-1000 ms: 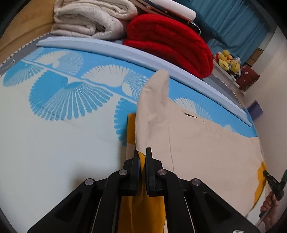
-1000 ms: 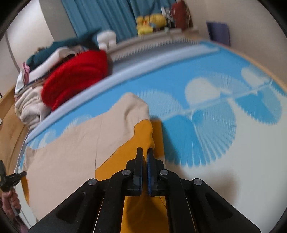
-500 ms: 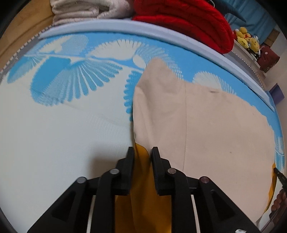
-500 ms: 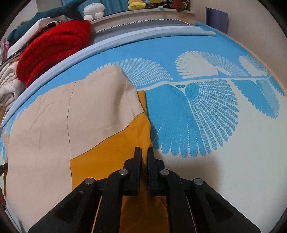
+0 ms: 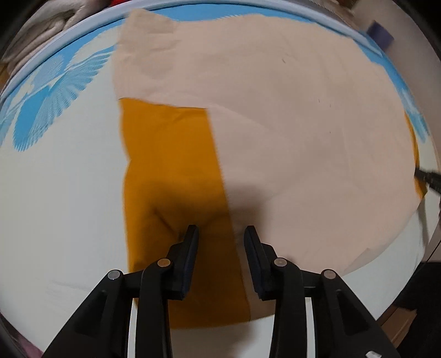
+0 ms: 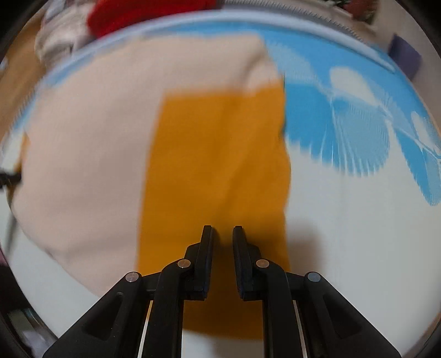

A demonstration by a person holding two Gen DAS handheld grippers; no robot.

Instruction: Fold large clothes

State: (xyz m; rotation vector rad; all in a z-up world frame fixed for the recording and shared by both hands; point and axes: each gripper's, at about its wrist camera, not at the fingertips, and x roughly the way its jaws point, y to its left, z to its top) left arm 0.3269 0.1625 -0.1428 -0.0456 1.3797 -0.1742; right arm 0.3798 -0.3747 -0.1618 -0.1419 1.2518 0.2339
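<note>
Fabric first: the garment (image 5: 289,115) lies flat on the bedsheet (image 5: 60,176), beige across the middle with a mustard-orange panel (image 5: 171,154) at each end, mostly smooth with faint creases. I see no containers, only a red knit (image 6: 143,11) and a pale blanket (image 6: 58,33) blurred past the bed's edge. My left gripper (image 5: 221,230) points steeply down over one orange panel, jaws opening, cloth beneath but not pinched. My right gripper (image 6: 222,230) points down over the other panel (image 6: 220,154), jaws parting narrowly, nothing clamped. Its black tip (image 5: 430,179) shows at the garment's far edge.
</note>
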